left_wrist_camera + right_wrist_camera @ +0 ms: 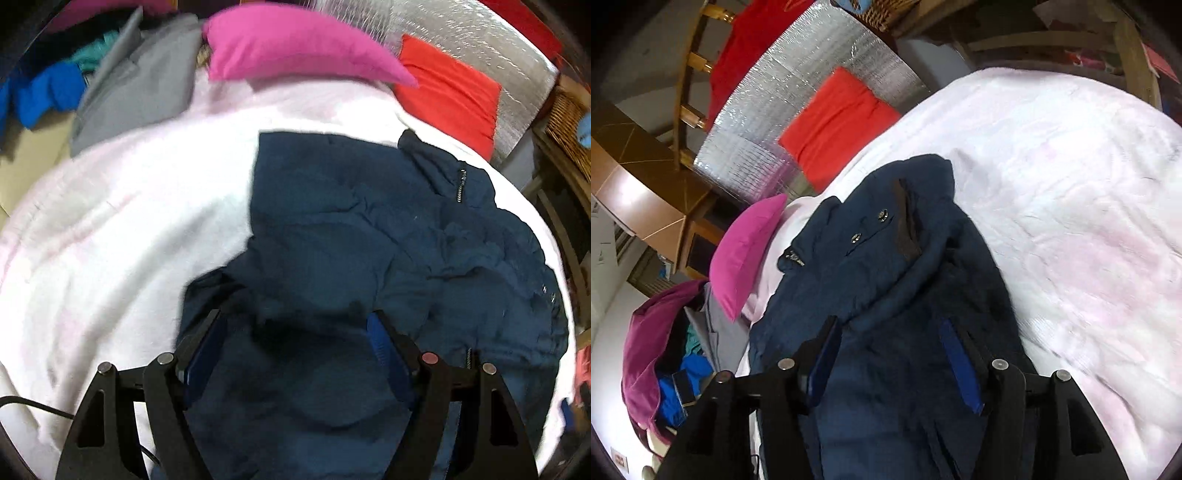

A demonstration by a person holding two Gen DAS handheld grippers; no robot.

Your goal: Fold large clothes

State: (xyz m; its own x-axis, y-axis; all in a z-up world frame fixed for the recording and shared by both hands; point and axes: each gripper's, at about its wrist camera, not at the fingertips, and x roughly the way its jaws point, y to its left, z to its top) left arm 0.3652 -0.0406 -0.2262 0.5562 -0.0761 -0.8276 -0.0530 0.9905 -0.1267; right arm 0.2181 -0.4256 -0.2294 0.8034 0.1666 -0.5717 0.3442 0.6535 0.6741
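Both claws are seen from their own wrist cameras, each with its black fingers and blue pads spread apart above a dark navy jacket (369,240). For the left claw (295,332), the pads are held wide, with jacket cloth lying below and between them, and nothing is seen clamped. For the right claw (890,343), the pads are likewise parted over the jacket and no cloth is seen pinched between them. The jacket is spread, rumpled, on a bed covered by a pale pink-white blanket (129,221). In the left view a short zip (461,186) is seen near the jacket's far edge. In the right view two metal snaps (870,226) and a dark brown trim strip (907,221) are seen on its upper part. At the far side of the bed a bright pink pillow (295,48) is laid, with a red-orange cushion (450,96) beside it against a silver foil panel (480,33). A grey garment (136,88) and a heap of blue and teal clothes (48,92) are piled near the pillow. A wicker basket (569,122) is seen at the right edge of the left view. Both views are slightly blurred.
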